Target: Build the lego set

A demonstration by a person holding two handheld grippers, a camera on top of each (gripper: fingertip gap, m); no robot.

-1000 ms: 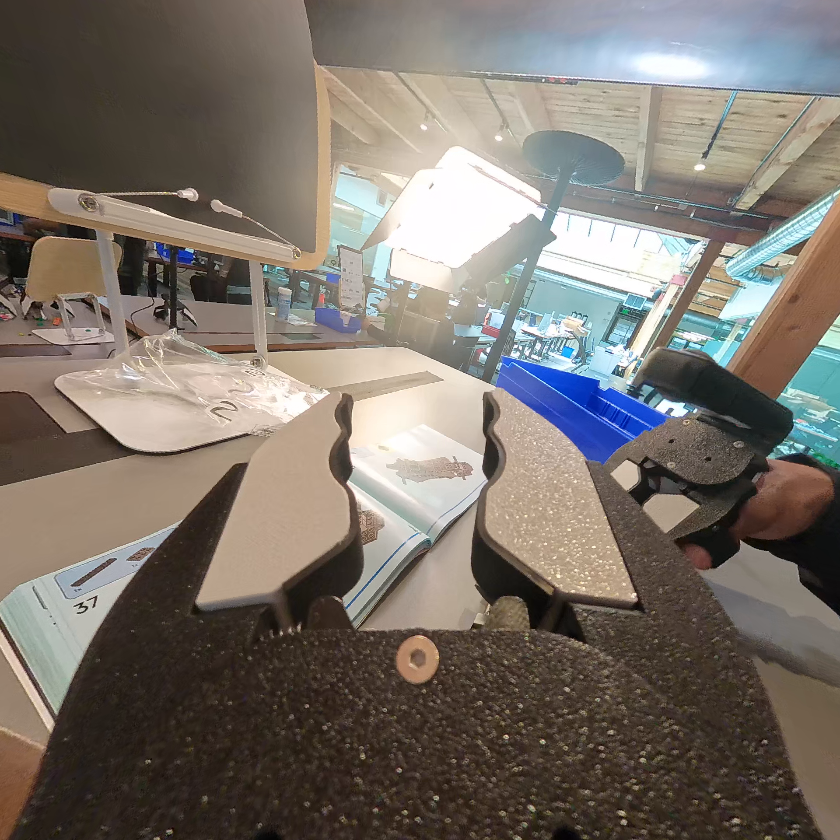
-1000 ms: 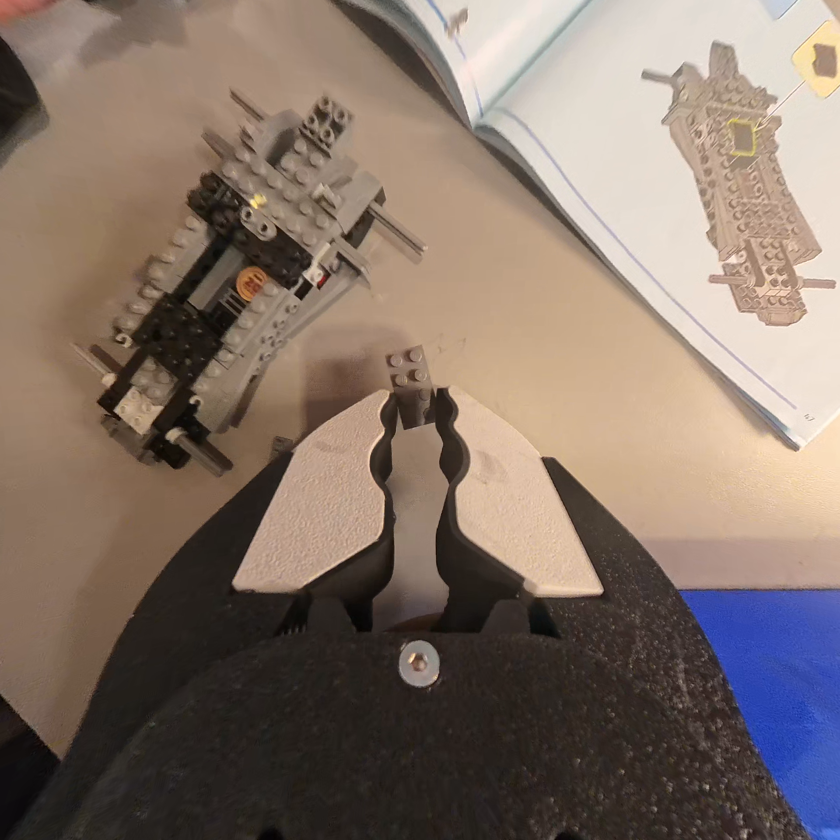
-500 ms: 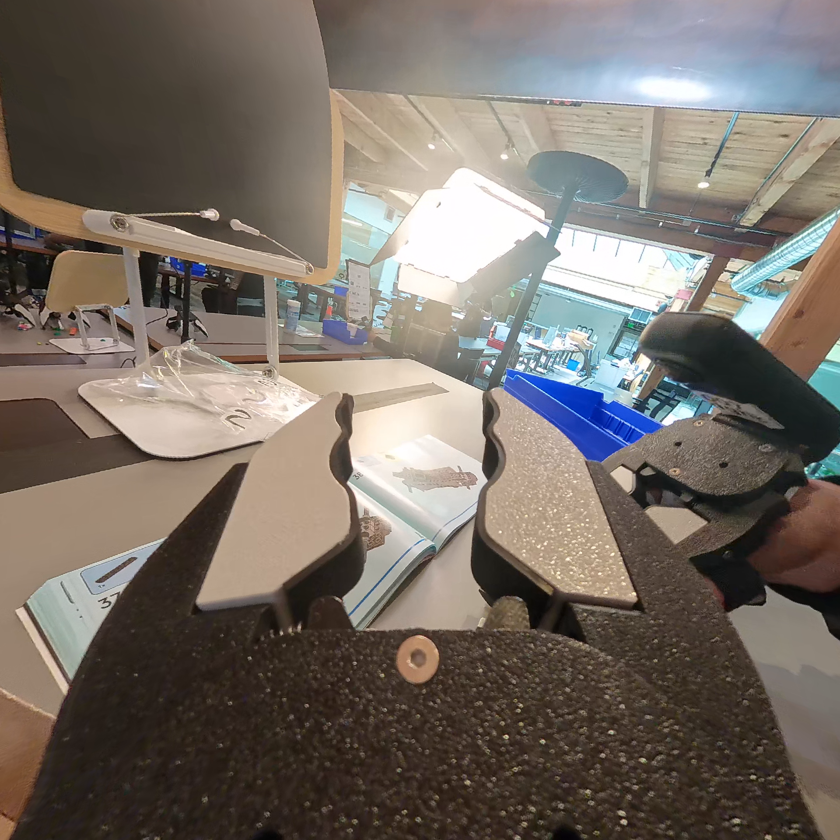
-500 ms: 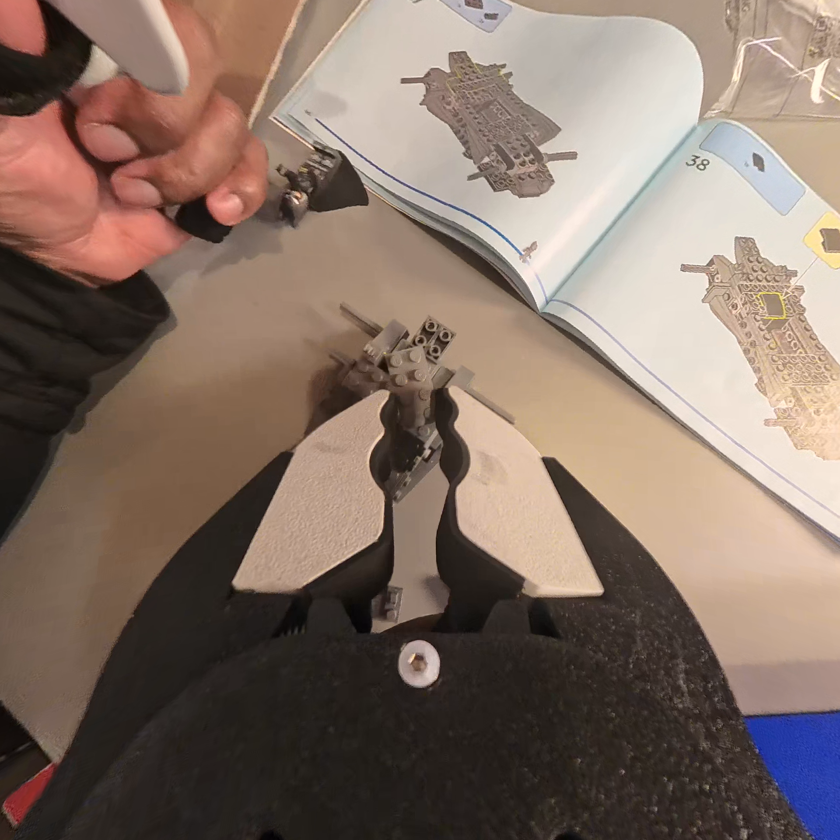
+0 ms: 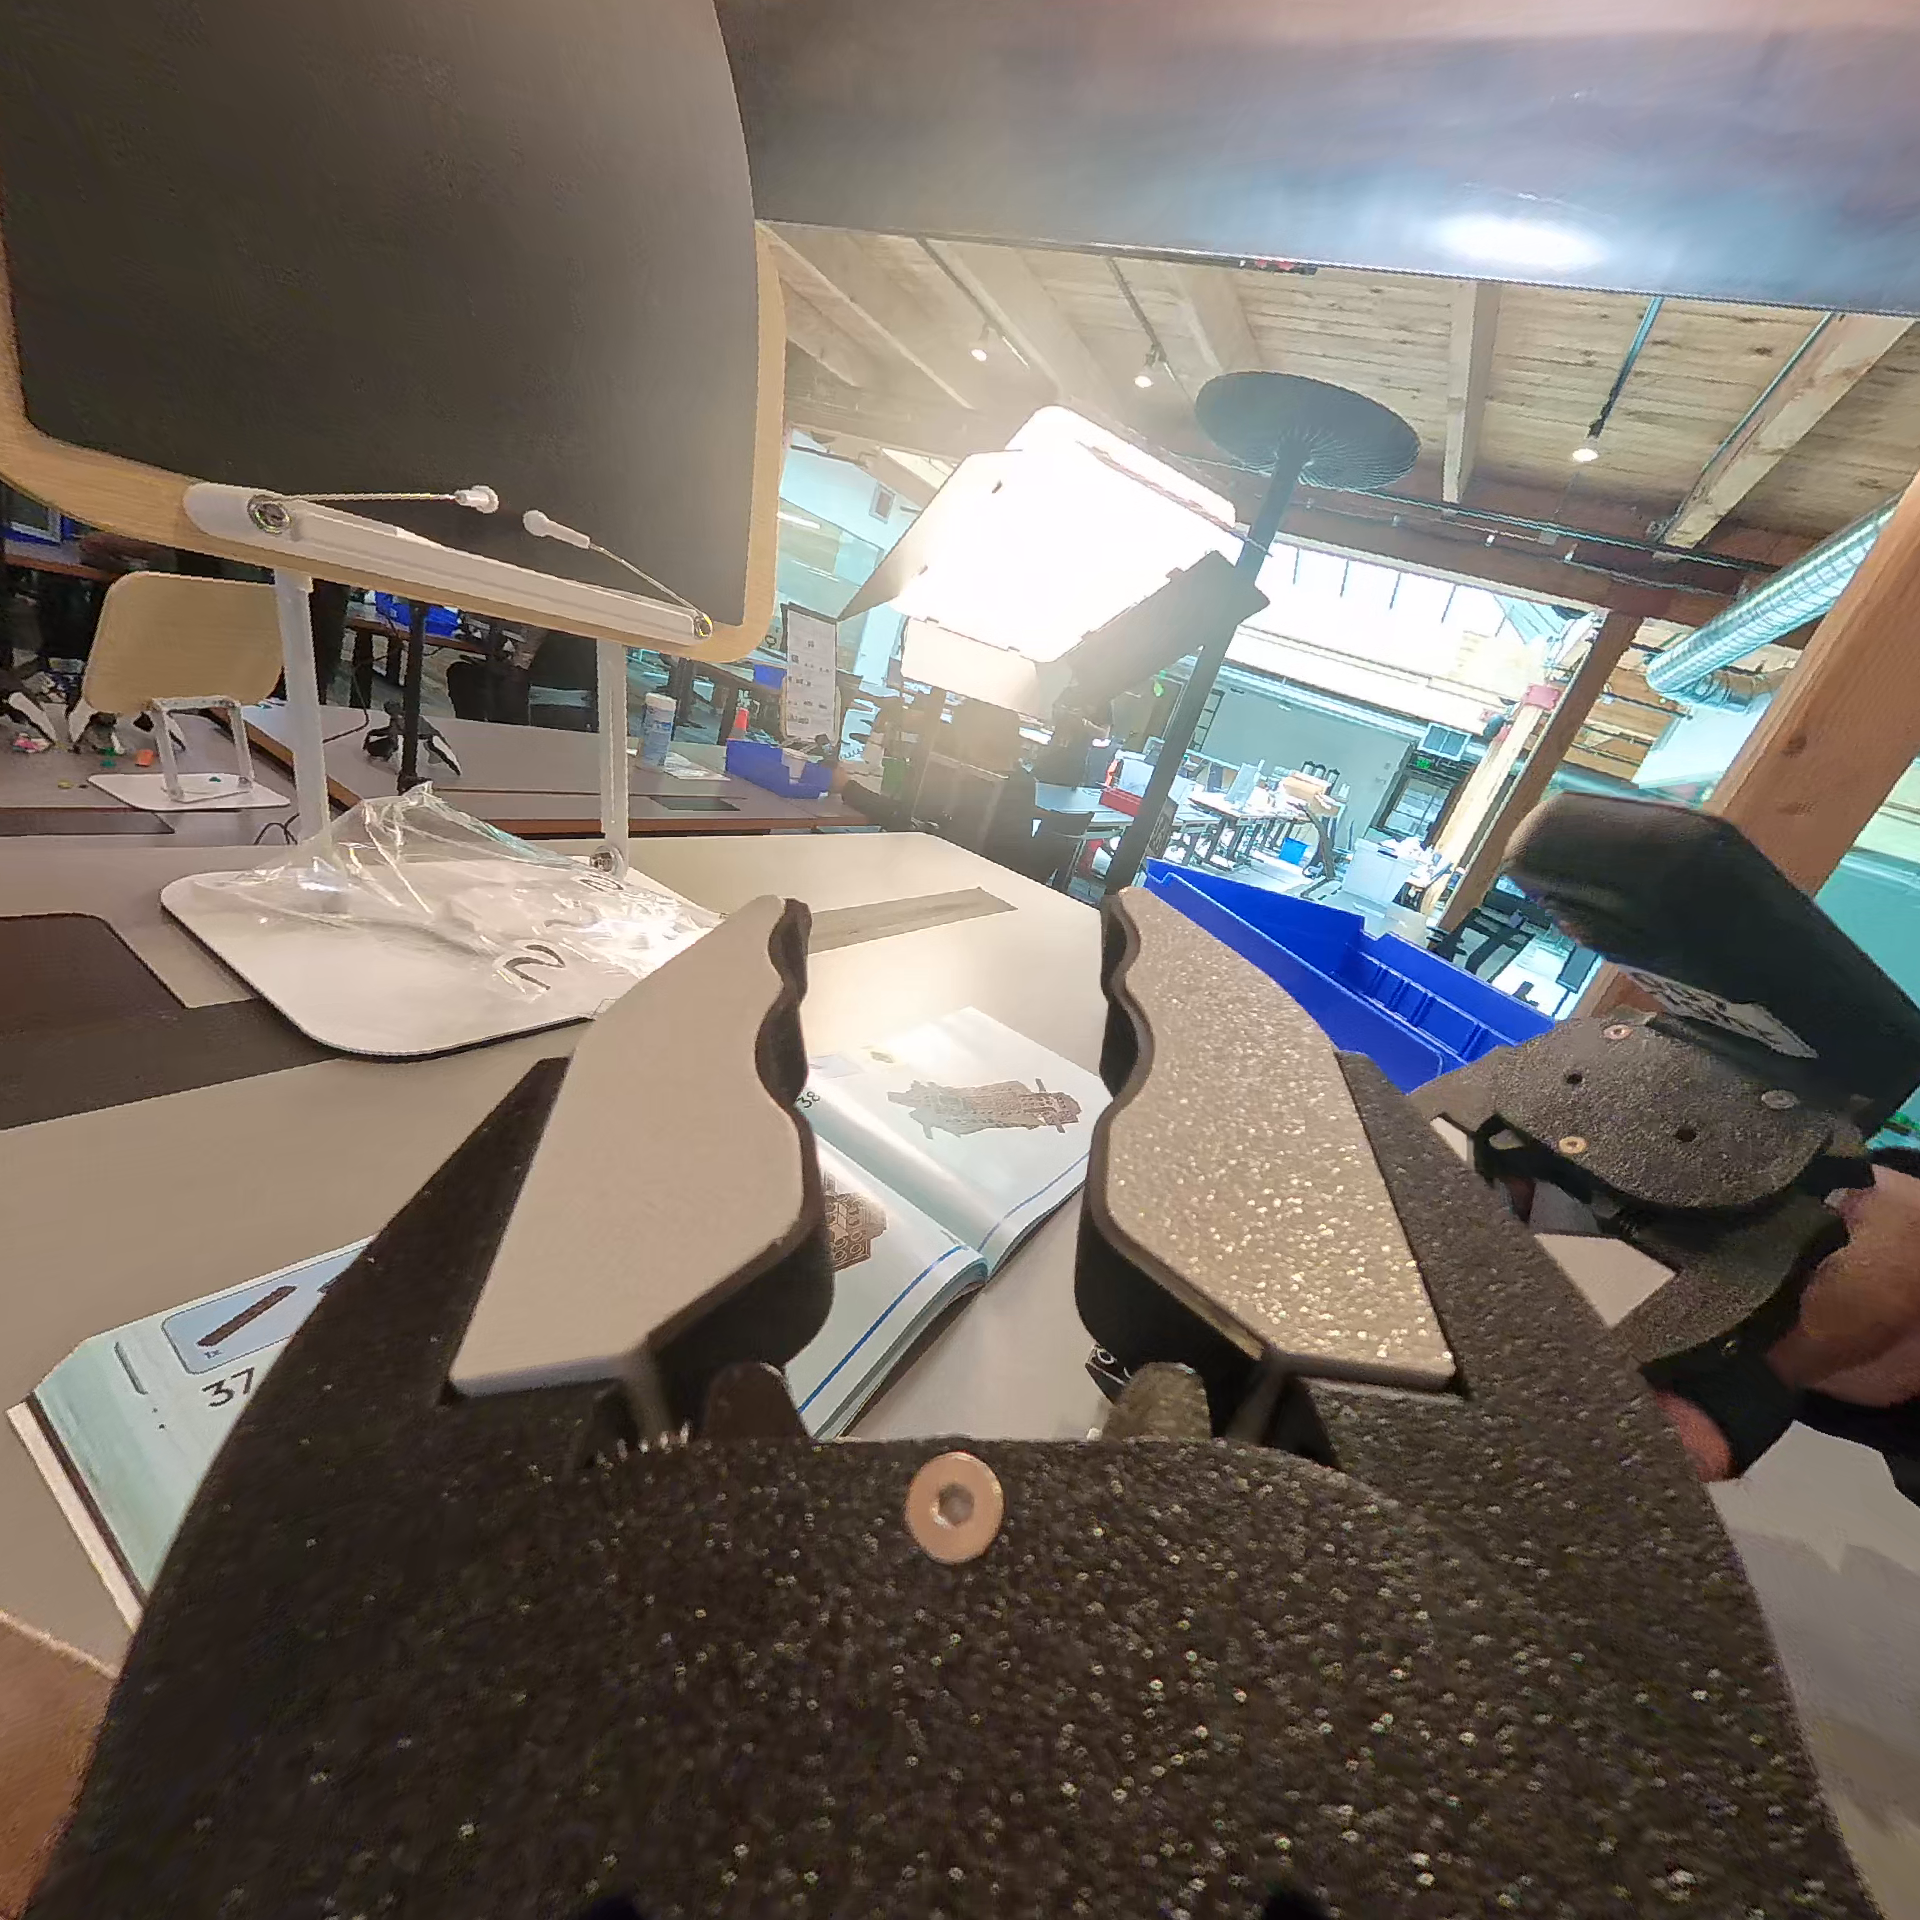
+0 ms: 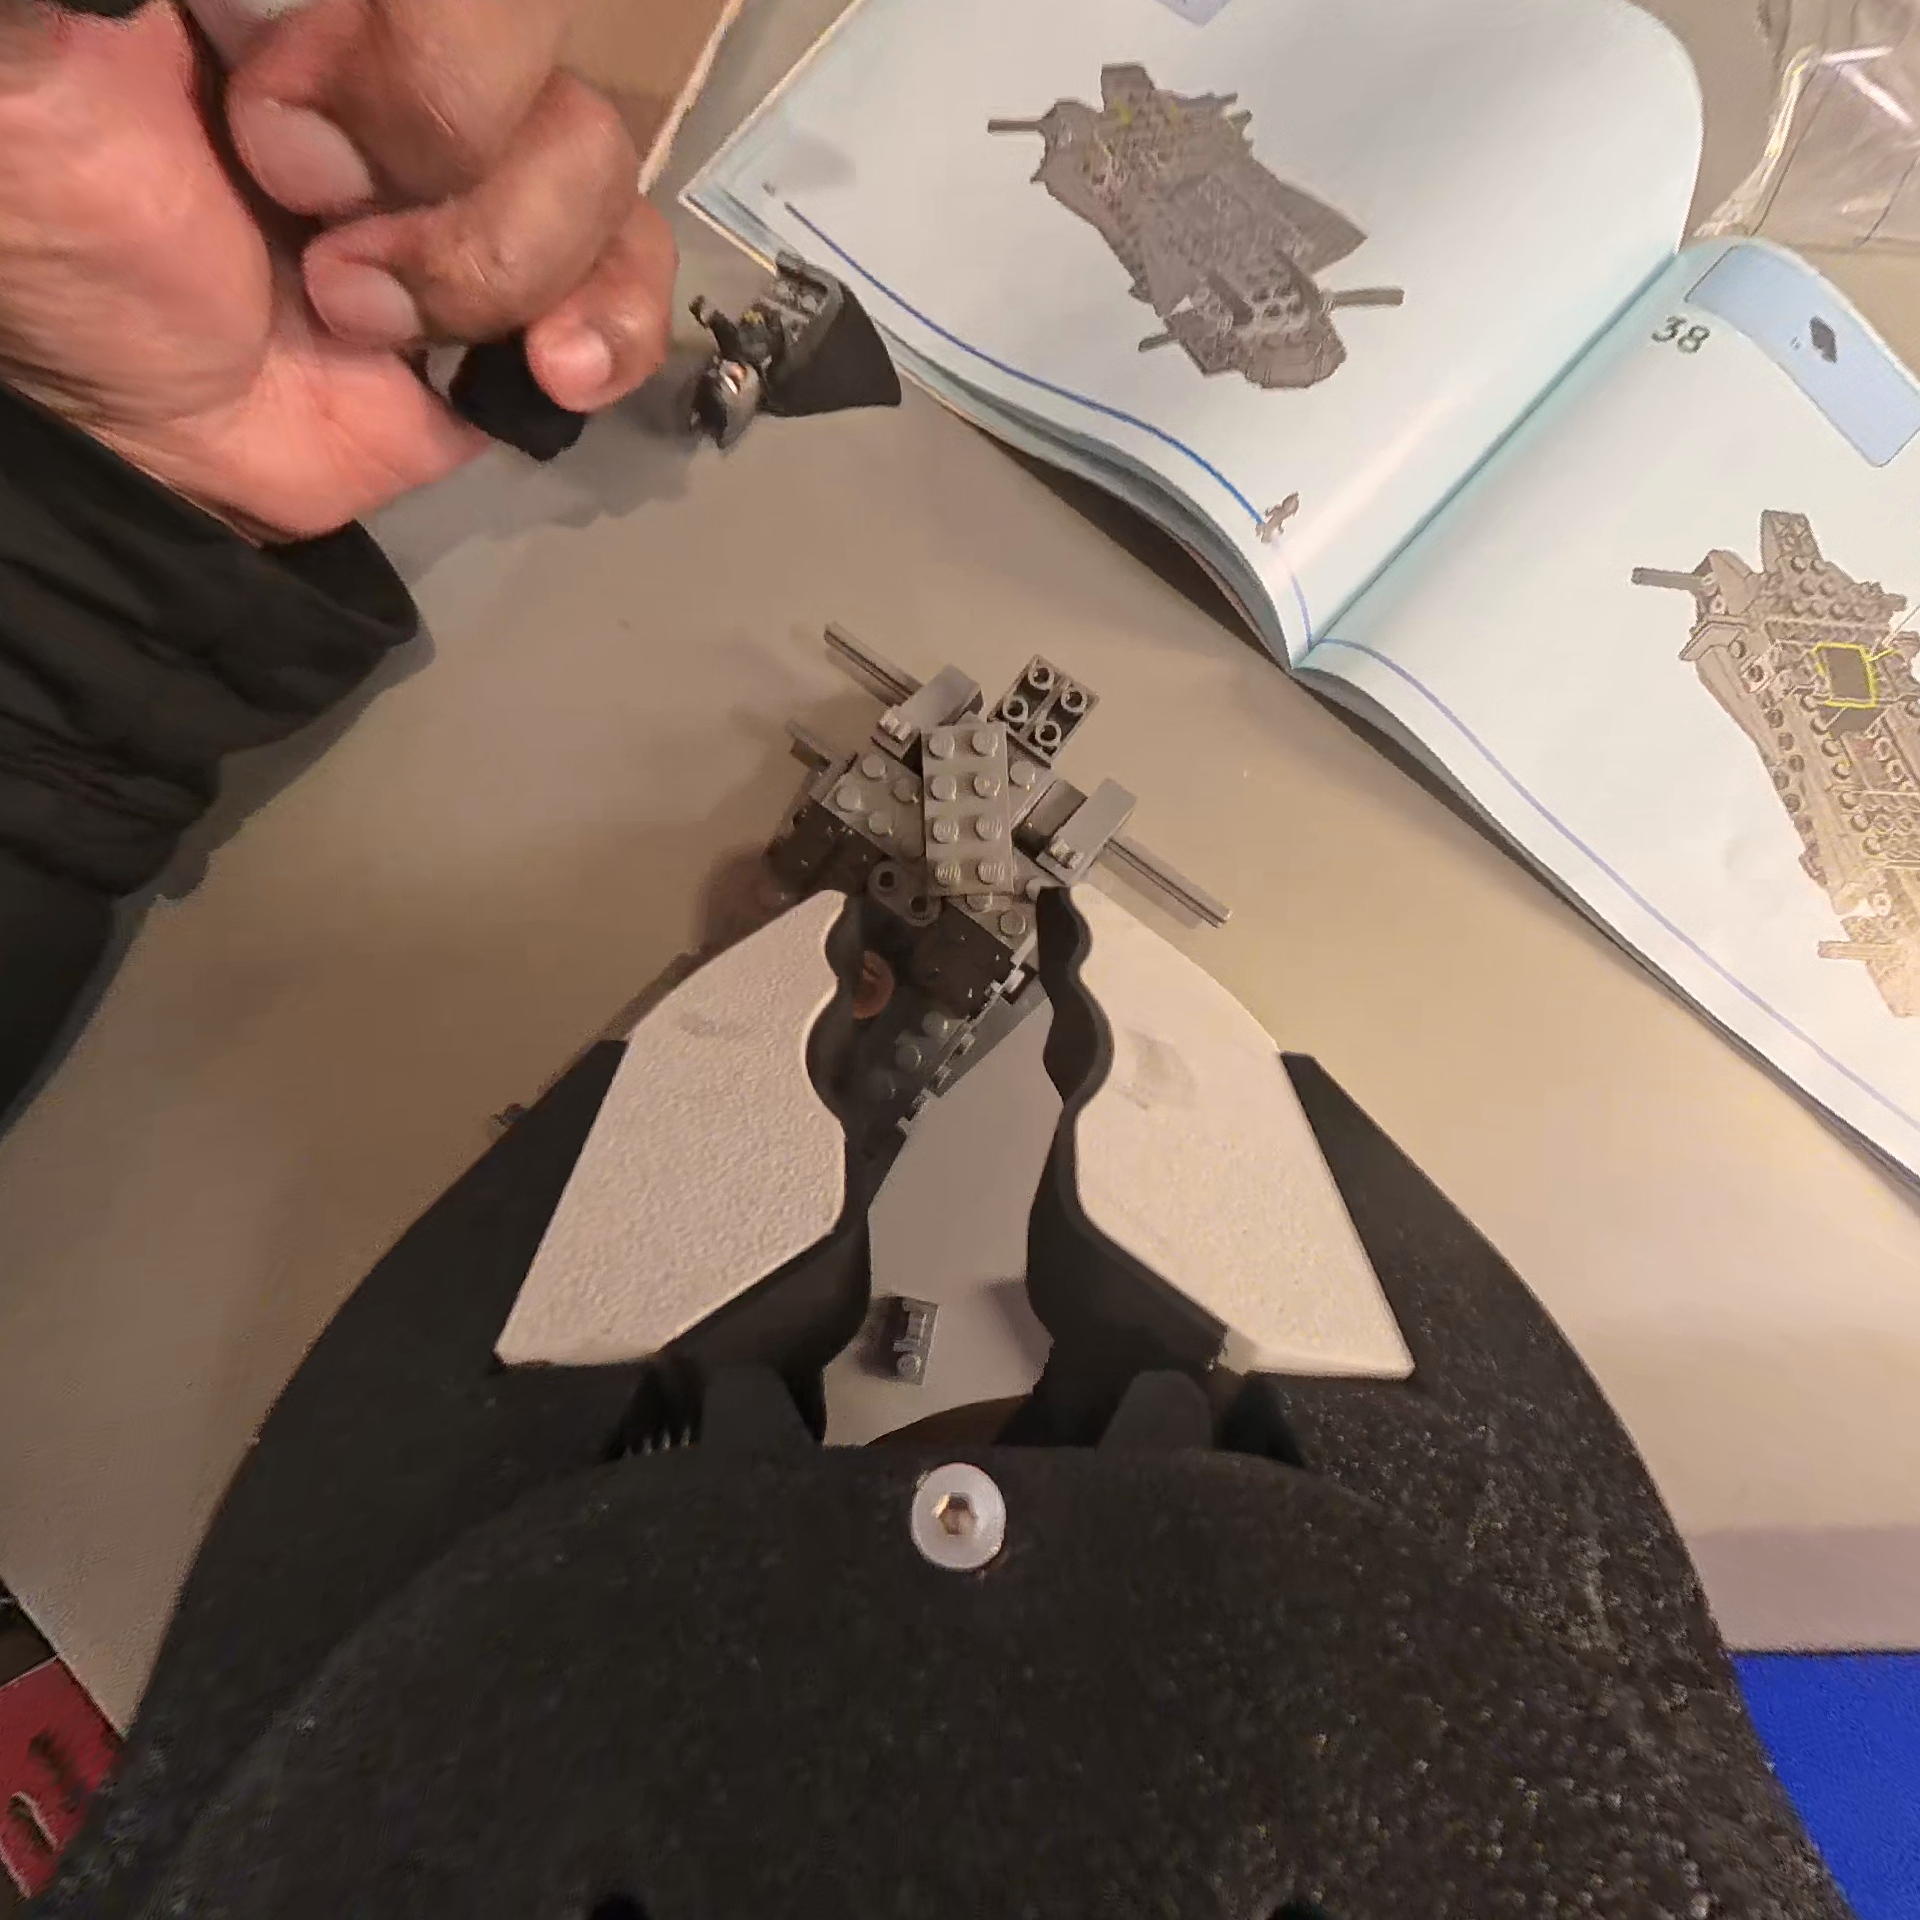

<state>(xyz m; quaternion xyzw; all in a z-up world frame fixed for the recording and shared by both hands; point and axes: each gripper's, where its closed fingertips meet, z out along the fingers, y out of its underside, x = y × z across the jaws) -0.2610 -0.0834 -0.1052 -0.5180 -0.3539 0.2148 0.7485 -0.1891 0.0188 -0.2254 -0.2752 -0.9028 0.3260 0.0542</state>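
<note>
Between our right gripper fingertips sits the grey brick model, its long axis running along the fingers; the fingers are parted around it, and we cannot tell whether the pads press it. Our left gripper, spread wide on nothing, hangs above the instruction booklet, farther from the model.

Grey table and its load

On it: open instruction booklet, grey brick model, small loose grey brick, dark minifigure, white stand base under a clear plastic bag, blue bin at the edge.
</note>
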